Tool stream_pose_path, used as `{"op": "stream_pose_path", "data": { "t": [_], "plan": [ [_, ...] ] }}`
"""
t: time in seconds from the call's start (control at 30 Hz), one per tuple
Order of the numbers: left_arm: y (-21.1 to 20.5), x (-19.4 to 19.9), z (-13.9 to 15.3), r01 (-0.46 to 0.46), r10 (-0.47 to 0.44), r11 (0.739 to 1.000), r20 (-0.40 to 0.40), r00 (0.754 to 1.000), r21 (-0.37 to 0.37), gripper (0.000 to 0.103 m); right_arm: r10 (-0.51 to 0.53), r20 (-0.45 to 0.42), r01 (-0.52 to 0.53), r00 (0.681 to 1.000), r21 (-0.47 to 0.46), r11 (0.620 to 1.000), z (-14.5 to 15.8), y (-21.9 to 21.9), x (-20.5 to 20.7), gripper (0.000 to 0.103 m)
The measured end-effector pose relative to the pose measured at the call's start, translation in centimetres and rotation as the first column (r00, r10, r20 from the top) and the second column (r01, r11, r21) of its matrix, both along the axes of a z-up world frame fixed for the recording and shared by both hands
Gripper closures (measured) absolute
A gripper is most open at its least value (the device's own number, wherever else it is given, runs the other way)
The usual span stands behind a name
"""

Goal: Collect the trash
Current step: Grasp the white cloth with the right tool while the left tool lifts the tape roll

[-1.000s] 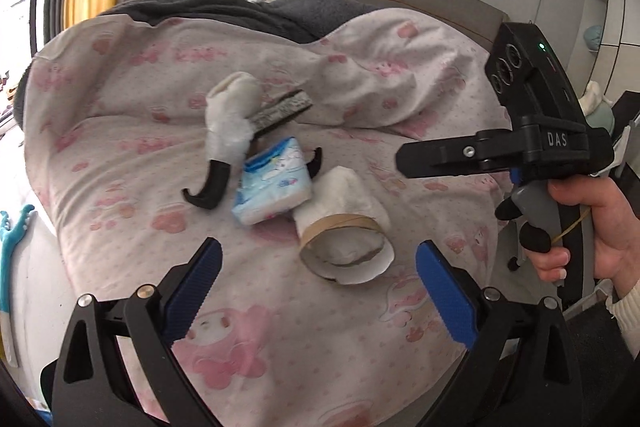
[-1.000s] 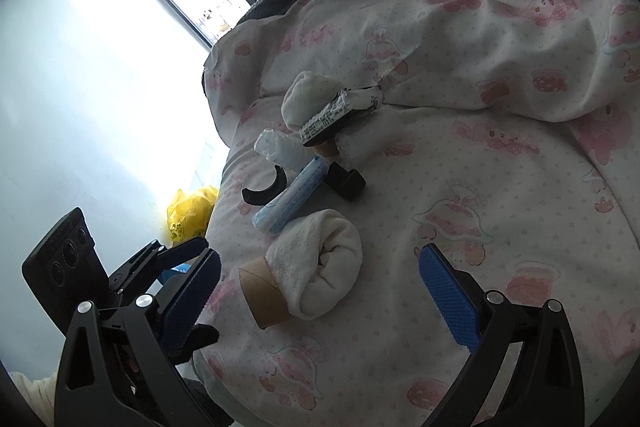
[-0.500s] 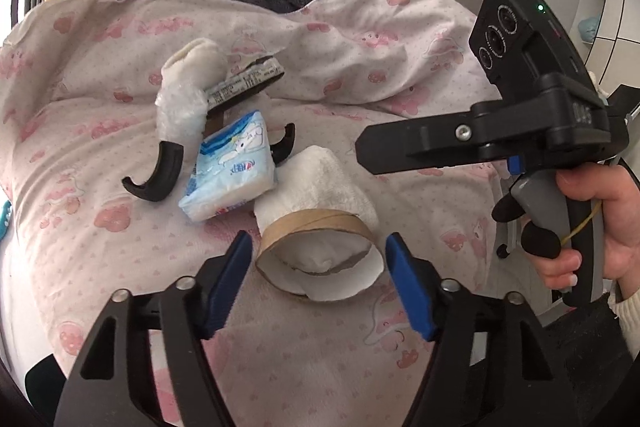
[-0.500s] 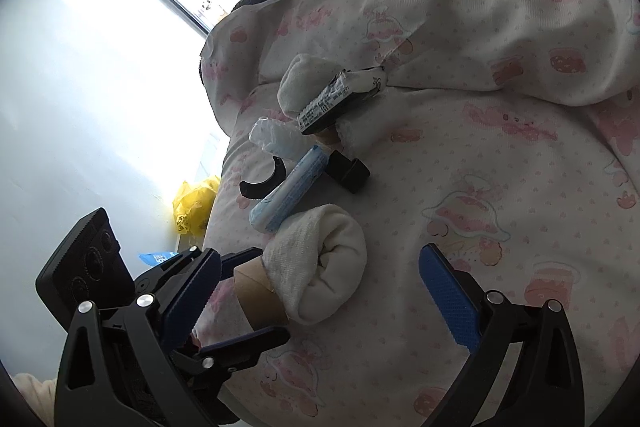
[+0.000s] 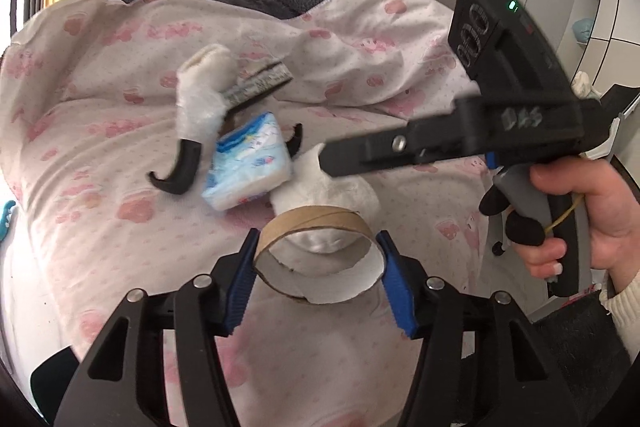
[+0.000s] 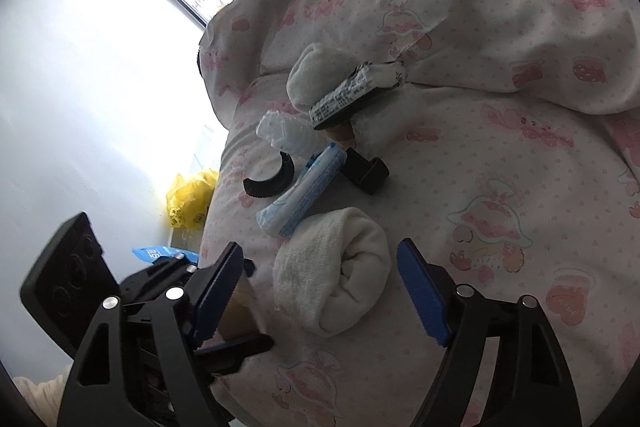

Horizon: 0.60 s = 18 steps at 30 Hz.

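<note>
The left gripper (image 5: 318, 275) has its blue-padded fingers (image 5: 240, 287) pressed against both sides of the brown cardboard toilet-roll tube (image 5: 320, 227), pinching it where it lies on the pink-printed white bedsheet (image 5: 100, 187). Left of the tube lie a curved black plastic hook (image 5: 178, 171) and a blue-and-white soft tissue packet (image 5: 250, 161); its print is too blurred to read. Just behind the tube sits a rolled white towel (image 6: 340, 275), and the right gripper (image 6: 320, 291) hovers over it with its jaws spread wide, touching nothing. On that gripper's black body the handwritten letters "DAS" show. The step in hand looks like the pick-up of the tube; next it likely needs lifting clear and carrying to a bin, perhaps the yellow plastic bag (image 6: 190, 203) on the floor.
</note>
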<state>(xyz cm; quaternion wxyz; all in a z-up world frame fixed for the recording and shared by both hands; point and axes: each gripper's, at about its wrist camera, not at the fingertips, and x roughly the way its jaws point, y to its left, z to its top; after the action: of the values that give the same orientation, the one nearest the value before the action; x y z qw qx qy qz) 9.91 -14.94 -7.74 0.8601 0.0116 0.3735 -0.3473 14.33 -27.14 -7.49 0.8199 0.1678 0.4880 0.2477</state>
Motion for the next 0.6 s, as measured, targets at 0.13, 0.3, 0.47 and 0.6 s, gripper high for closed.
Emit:
{"op": "stream_pose_path", "data": {
  "t": [0.13,0.3,0.47,0.6],
  "plan": [
    [1.6,-0.2,0.7,-0.026,0.026,1.000,0.019,0.999,0.003,0.043,0.011,-0.011,-0.012,1.000,-0.039,0.999,-1.0,1.0,-0.1,0.029],
    [3.9,-0.2,1.2,-0.083,0.083,0.996,0.026,0.996,0.014,0.043,0.027,0.019,-0.024,0.999,-0.152,0.988,-0.9,2.1,-0.5,0.050],
    [6.6,-0.3,1.9,-0.165,0.164,0.986,0.038,0.986,0.018,0.043,0.032,0.068,-0.016,0.997,-0.229,0.973,-0.4,3.1,-1.1,0.062],
    [8.8,-0.6,2.6,-0.223,0.223,0.975,0.041,0.974,0.008,0.043,0.019,0.093,0.006,0.996,-0.263,0.965,0.0,3.4,-1.5,0.067]
  ]
}}
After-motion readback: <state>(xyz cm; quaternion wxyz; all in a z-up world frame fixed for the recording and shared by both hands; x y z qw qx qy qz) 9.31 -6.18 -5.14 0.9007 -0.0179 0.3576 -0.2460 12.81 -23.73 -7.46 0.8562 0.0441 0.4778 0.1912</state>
